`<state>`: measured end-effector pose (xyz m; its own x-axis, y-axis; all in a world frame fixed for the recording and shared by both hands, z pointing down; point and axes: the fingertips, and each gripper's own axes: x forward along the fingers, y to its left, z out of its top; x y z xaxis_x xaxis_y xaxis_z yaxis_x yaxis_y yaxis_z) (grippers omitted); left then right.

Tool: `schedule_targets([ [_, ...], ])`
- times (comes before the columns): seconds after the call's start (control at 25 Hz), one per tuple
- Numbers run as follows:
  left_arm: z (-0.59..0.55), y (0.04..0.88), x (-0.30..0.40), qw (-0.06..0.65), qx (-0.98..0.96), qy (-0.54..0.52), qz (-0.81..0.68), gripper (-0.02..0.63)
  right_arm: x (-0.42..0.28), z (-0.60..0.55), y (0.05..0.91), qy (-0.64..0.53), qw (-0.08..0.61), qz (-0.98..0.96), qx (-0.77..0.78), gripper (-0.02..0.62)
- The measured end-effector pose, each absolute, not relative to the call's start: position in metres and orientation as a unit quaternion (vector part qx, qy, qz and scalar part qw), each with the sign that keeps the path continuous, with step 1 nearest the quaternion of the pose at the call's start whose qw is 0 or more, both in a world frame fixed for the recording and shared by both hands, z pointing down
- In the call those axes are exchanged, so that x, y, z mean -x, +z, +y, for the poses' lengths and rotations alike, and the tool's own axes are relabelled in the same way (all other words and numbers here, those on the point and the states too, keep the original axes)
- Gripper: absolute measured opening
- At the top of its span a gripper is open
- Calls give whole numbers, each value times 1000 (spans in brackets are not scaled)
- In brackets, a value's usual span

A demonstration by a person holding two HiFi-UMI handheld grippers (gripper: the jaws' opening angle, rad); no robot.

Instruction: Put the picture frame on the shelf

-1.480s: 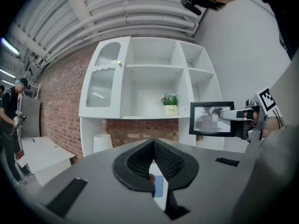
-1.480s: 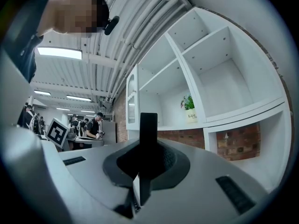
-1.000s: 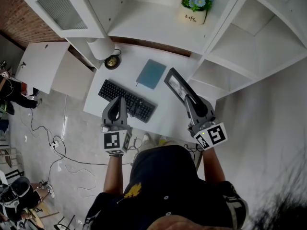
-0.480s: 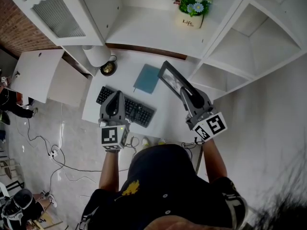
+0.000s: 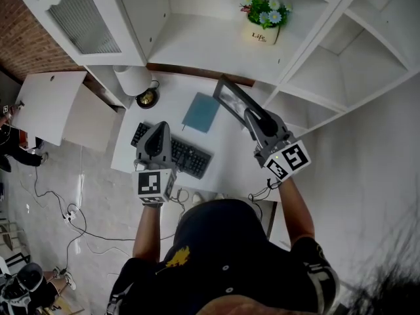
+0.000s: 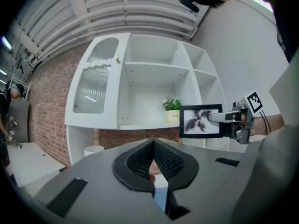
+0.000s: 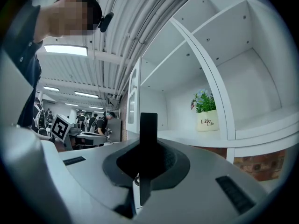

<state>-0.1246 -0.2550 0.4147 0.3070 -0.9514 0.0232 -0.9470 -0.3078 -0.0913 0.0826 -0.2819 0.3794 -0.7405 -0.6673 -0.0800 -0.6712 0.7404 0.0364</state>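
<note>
**Picture frame carried toward the shelf, clear of the desk**

The picture frame (image 5: 231, 99) is clamped edge-on in the right gripper (image 5: 252, 117), above the desk (image 5: 230, 151) and short of the shelf (image 5: 197, 44). The carrying step is judged to be in hand, with placement not yet made. The left gripper (image 5: 159, 128) is closed on nothing and held level to the left, over the keyboard (image 5: 172, 148). A reach ahead and upward is called for next, so the frame can be stood on the bare board beside the flower pot (image 5: 262, 26), which stands ahead and to the right. A blue notebook (image 5: 200, 112) lies below, between the grippers. A brick wall (image 5: 26, 38) is seen behind the white unit, and cables (image 5: 72, 212) trail on the floor.
</note>
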Motion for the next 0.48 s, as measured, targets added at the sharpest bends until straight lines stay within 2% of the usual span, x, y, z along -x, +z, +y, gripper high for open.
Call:
schedule_targets([
  [0.48, -261, 421, 127, 24, 811, -33, 584, 17, -71, -311, 347, 56, 33, 940, 336, 15],
])
